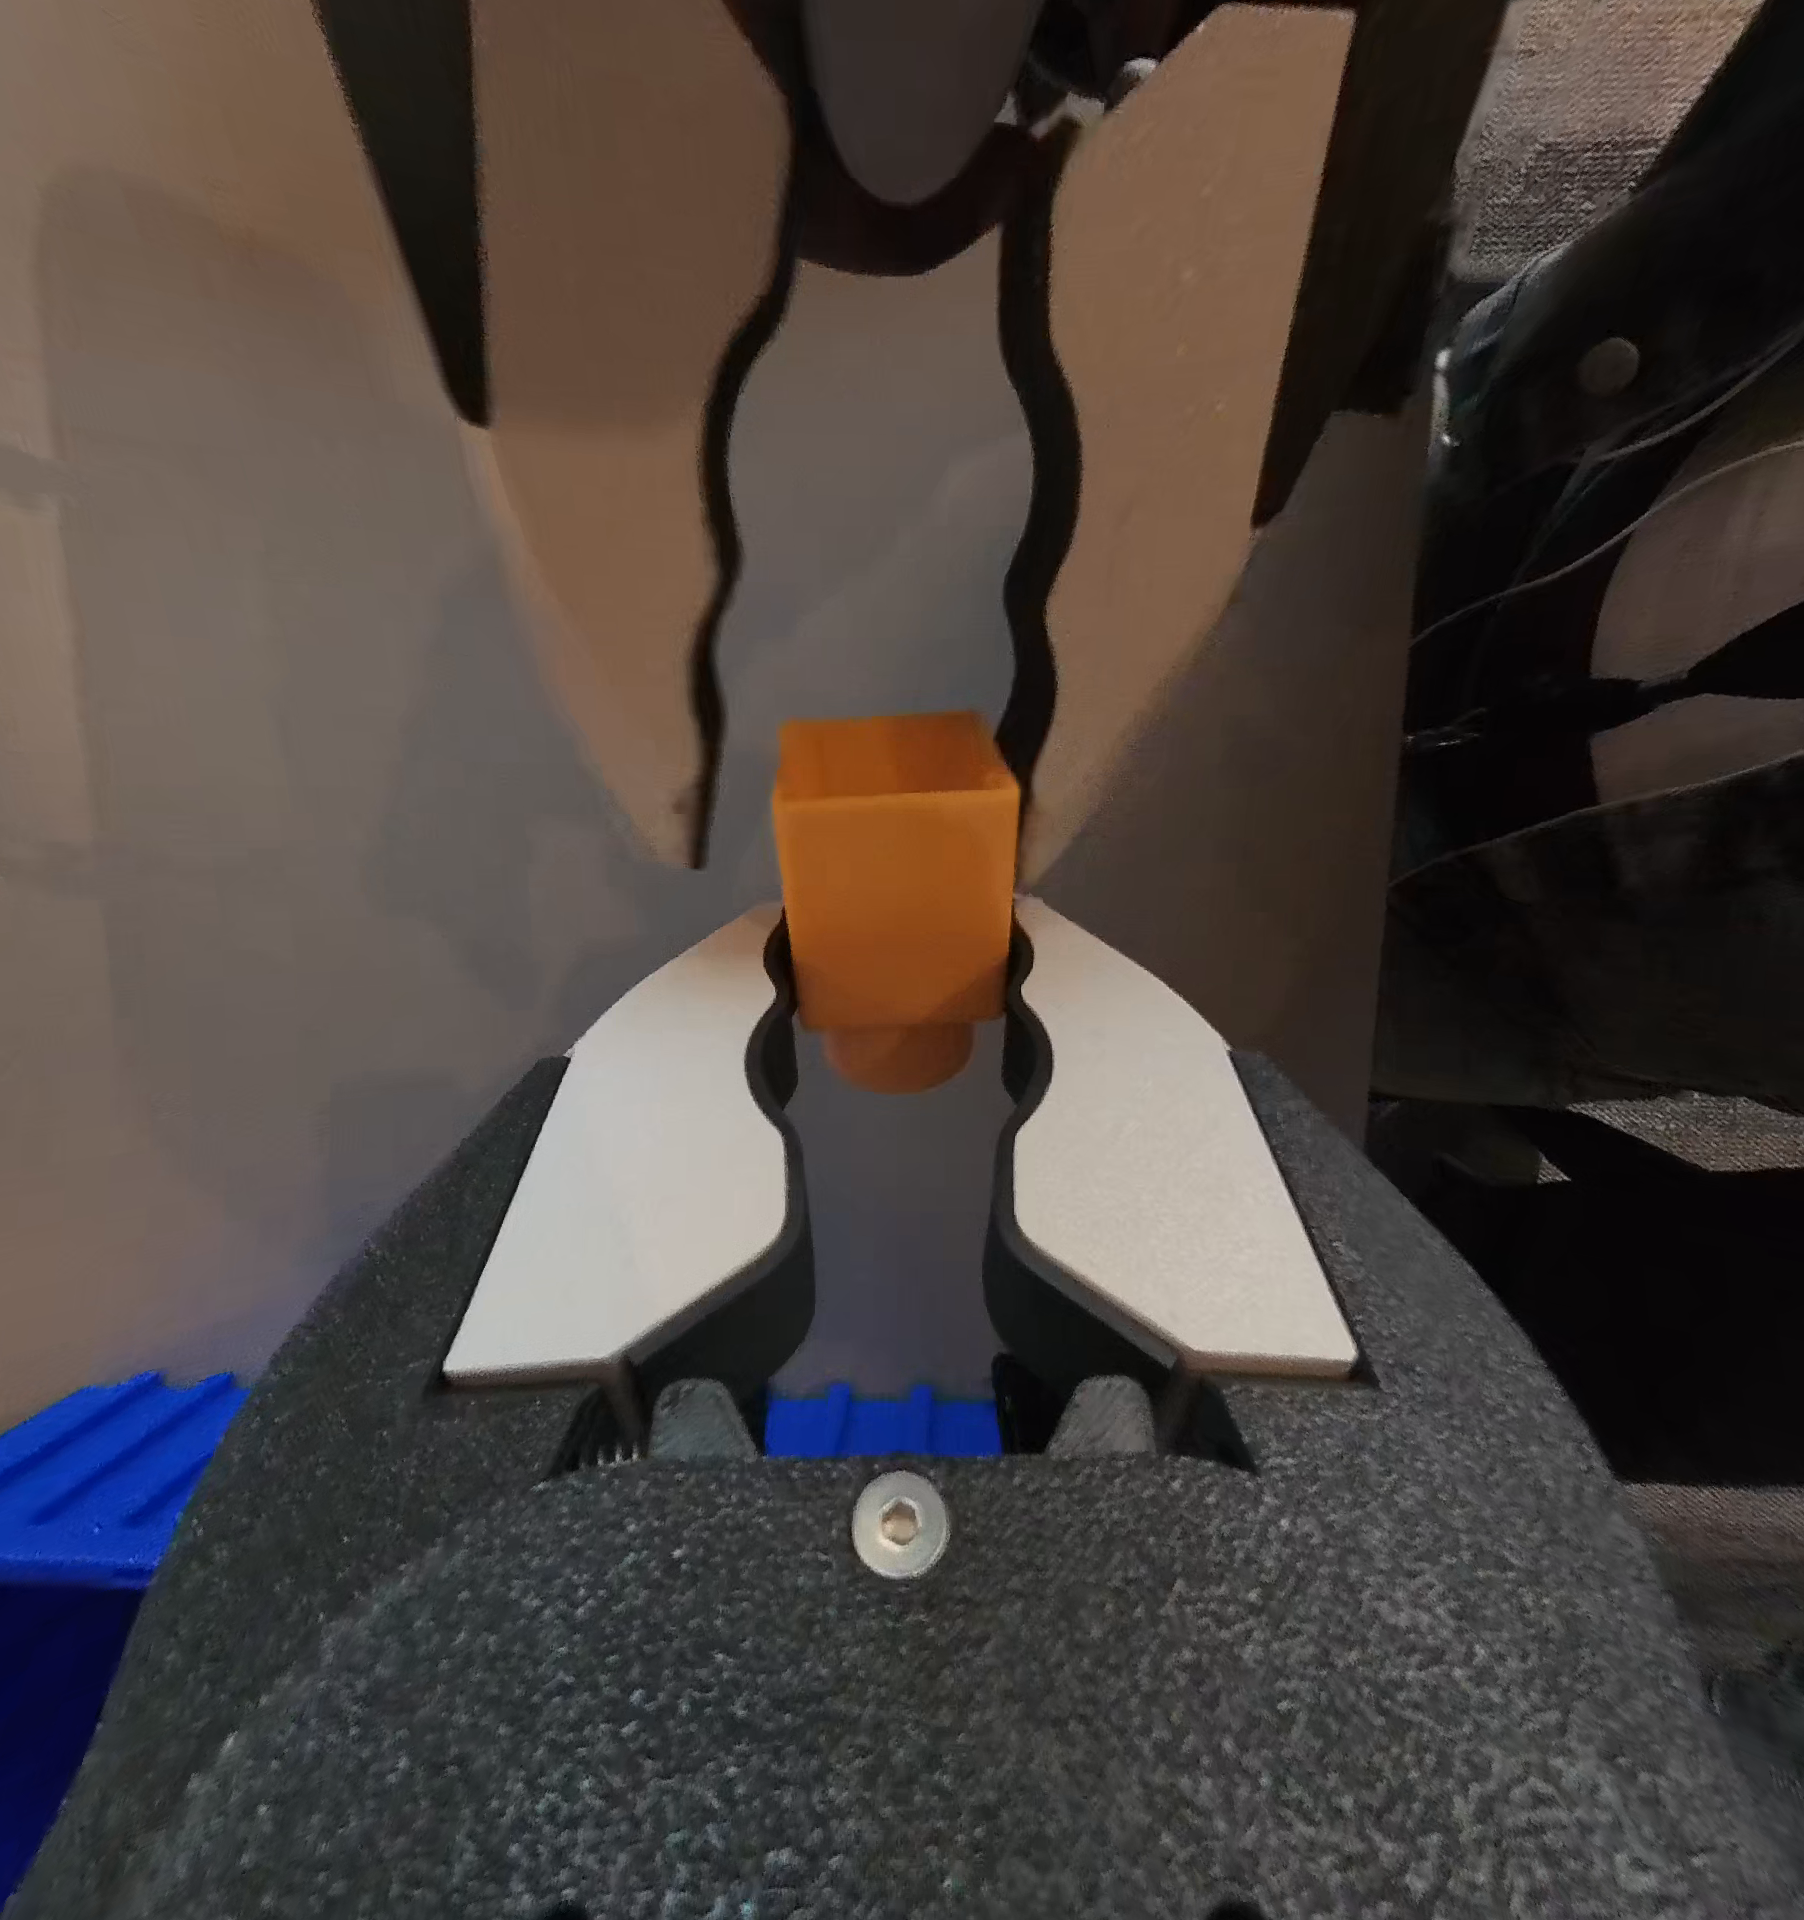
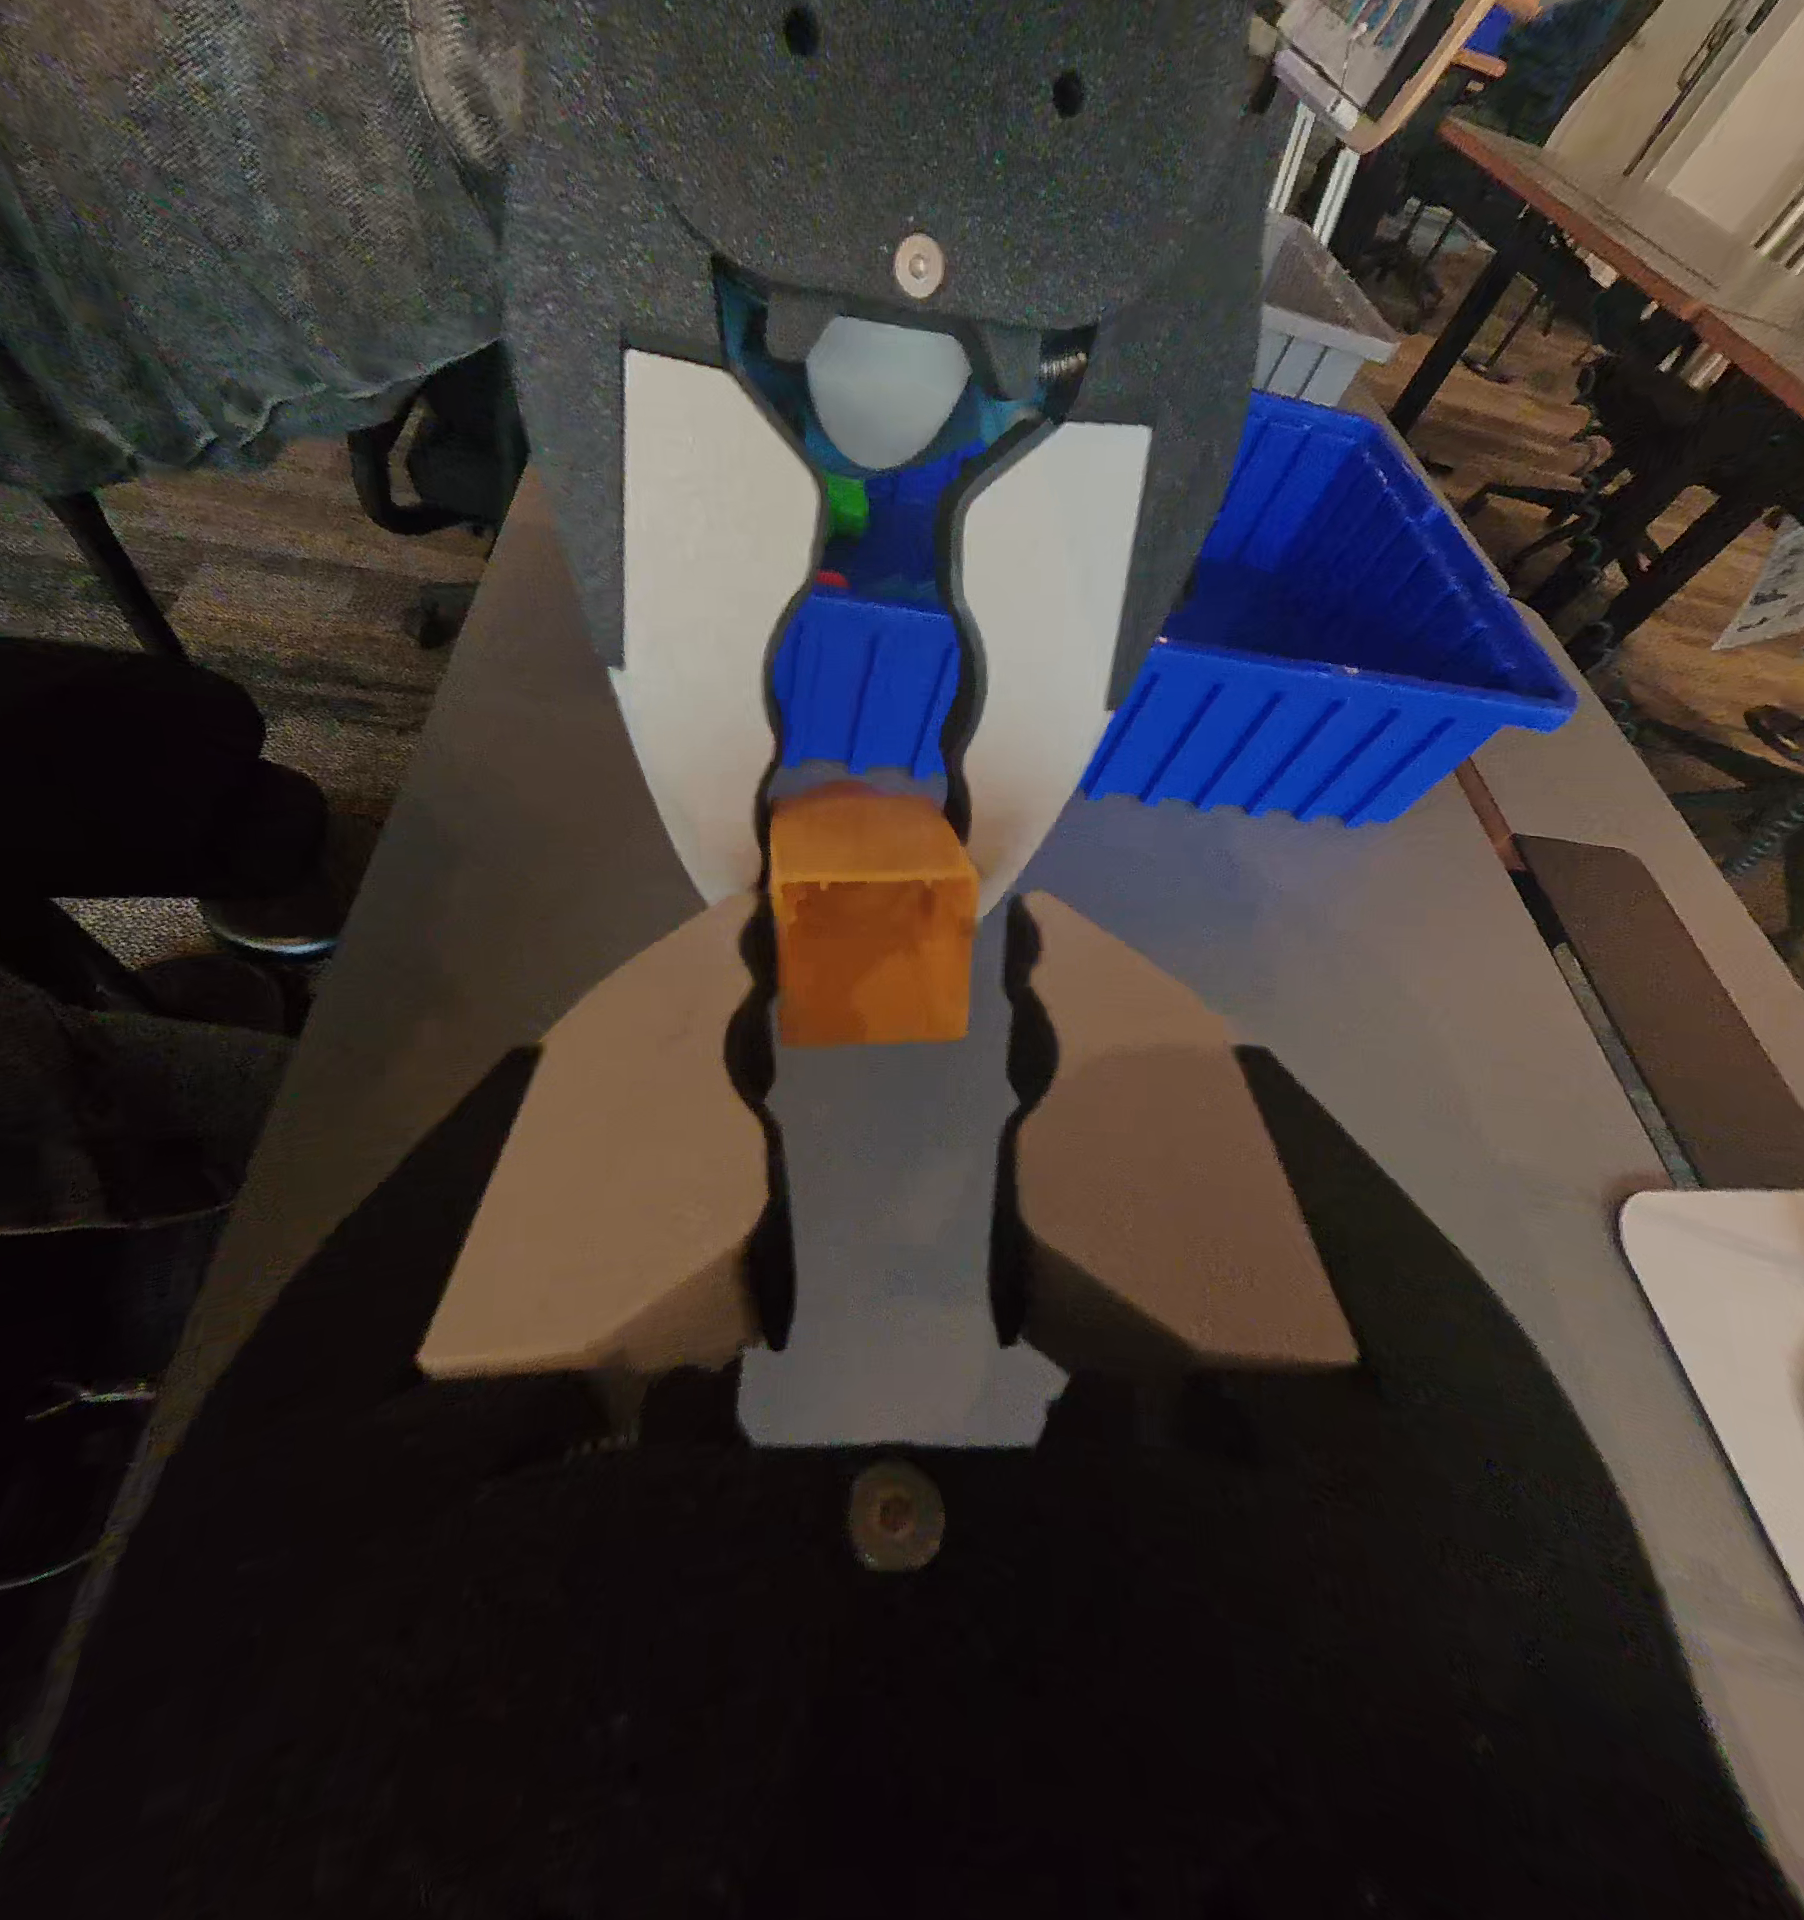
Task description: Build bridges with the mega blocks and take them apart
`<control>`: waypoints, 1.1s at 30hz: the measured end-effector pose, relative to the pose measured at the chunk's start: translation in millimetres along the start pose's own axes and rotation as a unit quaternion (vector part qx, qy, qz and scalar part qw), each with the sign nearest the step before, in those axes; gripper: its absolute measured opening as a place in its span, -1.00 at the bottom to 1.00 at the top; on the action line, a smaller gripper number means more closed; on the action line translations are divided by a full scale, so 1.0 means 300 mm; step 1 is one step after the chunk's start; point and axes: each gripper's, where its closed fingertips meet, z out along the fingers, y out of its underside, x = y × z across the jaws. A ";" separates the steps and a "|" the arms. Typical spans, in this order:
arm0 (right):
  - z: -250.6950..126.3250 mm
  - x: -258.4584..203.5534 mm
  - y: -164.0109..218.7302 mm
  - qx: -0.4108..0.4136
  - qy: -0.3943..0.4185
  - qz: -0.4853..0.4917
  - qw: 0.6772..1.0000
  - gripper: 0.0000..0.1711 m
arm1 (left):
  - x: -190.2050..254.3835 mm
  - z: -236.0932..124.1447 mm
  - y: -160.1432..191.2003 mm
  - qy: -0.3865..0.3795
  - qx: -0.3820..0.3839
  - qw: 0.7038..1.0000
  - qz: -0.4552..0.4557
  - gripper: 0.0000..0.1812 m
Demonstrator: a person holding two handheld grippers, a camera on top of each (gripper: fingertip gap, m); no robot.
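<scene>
A single-stud orange block (image 1: 893, 894) is held in the air above the grey table (image 2: 1241, 1039). My left gripper (image 1: 898, 935) is shut on the block's stud end, with the stud pointing back toward its camera. My right gripper (image 2: 885, 914) faces it from the opposite side and is open, its fingers straddling the block's hollow end (image 2: 872, 956). One finger is against the block and a small gap shows on the other side. The right gripper also shows in the left wrist view (image 1: 867, 862), and the left gripper shows in the right wrist view (image 2: 862, 821).
A blue ribbed bin (image 2: 1324, 717) stands on the table behind the left gripper, with a green block (image 2: 846, 504) inside. Its rim also shows in the left wrist view (image 1: 46, 1475). A white tray (image 2: 1750, 1351) lies at the table's right edge. A person's dark clothing (image 2: 202, 208) is beyond the table. Only a small space, under 4 cm, lies between the two pairs of fingers.
</scene>
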 end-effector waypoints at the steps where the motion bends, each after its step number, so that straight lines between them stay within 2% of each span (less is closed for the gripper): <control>1: -0.002 -0.003 -0.003 0.006 -0.003 -0.004 1.000 -0.59 | -0.007 -0.001 -0.003 -0.006 0.004 1.000 0.000 -0.60; 5: -0.016 0.011 -0.018 0.034 0.008 -0.001 0.999 -0.60 | -0.021 -0.017 -0.026 -0.020 0.044 0.999 -0.002 -0.60; 8: -0.054 0.033 -0.054 0.086 0.021 0.022 0.996 -0.60 | -0.044 -0.053 -0.068 -0.050 0.127 0.991 -0.011 -0.50; 10: -0.095 0.053 -0.093 0.142 0.028 0.050 0.988 -0.60 | -0.062 -0.089 -0.107 -0.078 0.208 0.975 -0.018 -0.35; 12: -0.140 0.070 -0.133 0.206 0.029 0.079 0.975 -0.60 | -0.072 -0.135 -0.146 -0.106 0.298 0.948 -0.028 -0.23; 17: -0.227 0.083 -0.200 0.355 0.000 0.152 0.922 -0.60 | -0.055 -0.219 -0.213 -0.121 0.478 0.867 -0.072 -0.21; 22: -0.236 0.077 -0.200 0.416 -0.029 0.193 0.888 -0.60 | -0.062 -0.250 -0.245 -0.099 0.578 0.799 -0.130 -0.23; 26: -0.258 0.077 -0.202 0.467 -0.042 0.215 0.856 -0.60 | -0.061 -0.339 -0.257 -0.060 0.680 0.713 -0.160 -0.34; 27: -0.260 0.078 -0.203 0.477 -0.042 0.220 0.850 -0.60 | -0.060 -0.345 -0.261 -0.056 0.693 0.701 -0.163 -0.39; 30: -0.251 0.076 -0.205 0.490 -0.045 0.224 0.841 -0.60 | -0.056 -0.318 -0.288 -0.051 0.697 0.697 -0.162 -0.37; 33: -0.257 0.074 -0.212 0.509 -0.049 0.229 0.828 -0.60 | -0.050 -0.322 -0.307 -0.038 0.714 0.681 -0.158 -0.40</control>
